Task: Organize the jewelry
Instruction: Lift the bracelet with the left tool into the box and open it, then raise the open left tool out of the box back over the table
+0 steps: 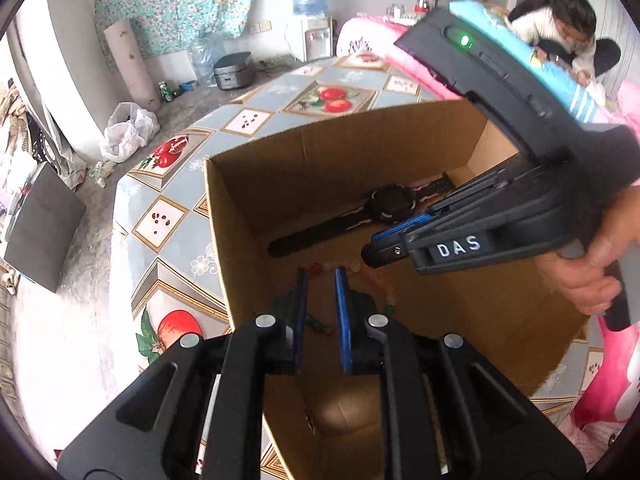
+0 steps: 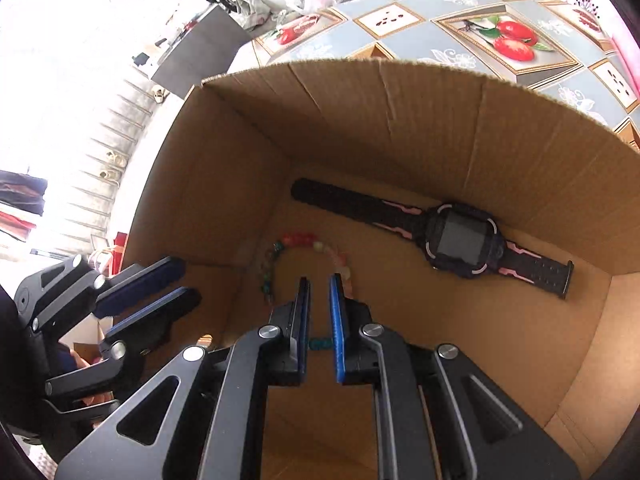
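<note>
An open cardboard box [image 1: 320, 152] [image 2: 360, 112] stands on the table. On its floor lie a black and pink wristwatch [image 1: 390, 204] [image 2: 456, 240] and a string of coloured beads [image 1: 360, 270] [image 2: 304, 240]. My left gripper [image 1: 320, 276] hangs over the box, jaws slightly apart with nothing between them, above the beads; it also shows in the right wrist view [image 2: 184, 280]. My right gripper [image 2: 318, 280] is inside the box, jaws slightly apart, straddling the bead string without holding it; in the left wrist view it [image 1: 372, 248] reaches in from the right.
The table [image 1: 168, 208] has a fruit-patterned cloth. A pink bundle [image 1: 612, 380] lies at the right. A person [image 1: 568, 28] sits behind. The floor holds a water dispenser [image 1: 312, 20], a rice cooker [image 1: 234, 70] and bags [image 1: 128, 130].
</note>
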`<action>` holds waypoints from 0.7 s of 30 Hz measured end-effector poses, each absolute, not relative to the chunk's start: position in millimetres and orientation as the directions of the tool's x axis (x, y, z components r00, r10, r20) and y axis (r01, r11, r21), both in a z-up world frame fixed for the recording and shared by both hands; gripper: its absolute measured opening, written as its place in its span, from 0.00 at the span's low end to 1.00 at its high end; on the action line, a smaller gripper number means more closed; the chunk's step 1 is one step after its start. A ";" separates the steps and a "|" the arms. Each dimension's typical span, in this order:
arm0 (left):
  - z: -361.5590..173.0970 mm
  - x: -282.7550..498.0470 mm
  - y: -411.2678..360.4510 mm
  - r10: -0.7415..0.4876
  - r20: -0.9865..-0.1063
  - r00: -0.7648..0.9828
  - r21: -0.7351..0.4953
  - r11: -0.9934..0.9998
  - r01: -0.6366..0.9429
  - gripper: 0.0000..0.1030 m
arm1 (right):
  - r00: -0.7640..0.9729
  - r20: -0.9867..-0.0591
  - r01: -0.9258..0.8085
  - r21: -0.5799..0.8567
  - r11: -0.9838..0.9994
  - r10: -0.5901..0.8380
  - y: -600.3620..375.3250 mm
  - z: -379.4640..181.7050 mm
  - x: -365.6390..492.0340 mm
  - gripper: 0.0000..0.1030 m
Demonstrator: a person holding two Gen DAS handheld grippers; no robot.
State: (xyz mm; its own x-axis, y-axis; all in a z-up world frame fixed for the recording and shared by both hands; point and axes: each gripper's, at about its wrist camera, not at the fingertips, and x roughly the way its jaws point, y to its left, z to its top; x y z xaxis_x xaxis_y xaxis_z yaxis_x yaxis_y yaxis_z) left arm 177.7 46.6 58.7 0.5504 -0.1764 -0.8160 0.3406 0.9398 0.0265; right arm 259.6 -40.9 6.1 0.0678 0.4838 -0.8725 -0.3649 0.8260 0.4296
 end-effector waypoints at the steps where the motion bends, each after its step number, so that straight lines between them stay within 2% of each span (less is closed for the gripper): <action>1: 62.2 173.7 50.2 -0.194 -0.803 0.564 0.008 0.942 0.336 0.13 | 0.081 -0.873 -0.368 0.422 0.829 0.481 -41.5 8.8 257.7 0.10; 4: 77.5 141.6 62.2 -0.290 -0.721 0.629 -0.072 0.935 0.347 0.15 | 0.149 -0.853 -0.394 0.412 0.821 0.500 -45.0 21.3 245.3 0.10; 8: 85.6 84.0 73.2 -0.432 -0.596 0.677 -0.168 0.891 0.421 0.28 | 0.282 -0.778 -0.483 0.390 0.784 0.561 -54.6 55.0 194.5 0.11; 10: 79.9 57.2 73.7 -0.469 -0.572 0.673 -0.180 0.872 0.455 0.35 | 0.347 -0.741 -0.528 0.351 0.773 0.574 -61.4 66.9 163.8 0.21; 14: 57.7 17.6 67.0 -0.505 -0.585 0.635 -0.186 0.845 0.500 0.39 | 0.410 -0.695 -0.570 0.310 0.761 0.590 -70.9 68.2 113.3 0.24; 18: 22.2 -1.0 51.0 -0.479 -0.648 0.592 -0.178 0.851 0.494 0.40 | 0.445 -0.671 -0.546 0.321 0.774 0.593 -88.5 56.7 67.7 0.24; 19: 13.3 -3.6 47.1 -0.476 -0.663 0.578 -0.182 0.851 0.492 0.40 | 0.505 -0.637 -0.532 0.301 0.791 0.582 -97.1 57.4 55.8 0.25; 21: -3.5 -5.5 39.0 -0.435 -0.697 0.569 -0.151 0.866 0.477 0.40 | 0.533 -0.636 -0.505 0.291 0.813 0.559 -105.4 56.0 40.4 0.25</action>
State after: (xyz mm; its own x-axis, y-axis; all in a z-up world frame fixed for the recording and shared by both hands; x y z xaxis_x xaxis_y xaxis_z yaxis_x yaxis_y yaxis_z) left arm -5.5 39.0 -3.5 0.5693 -0.4353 -0.6974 0.4769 0.8659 -0.1511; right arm 40.4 -105.4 56.0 0.5328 0.5586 -0.6356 -0.5052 0.8126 0.2907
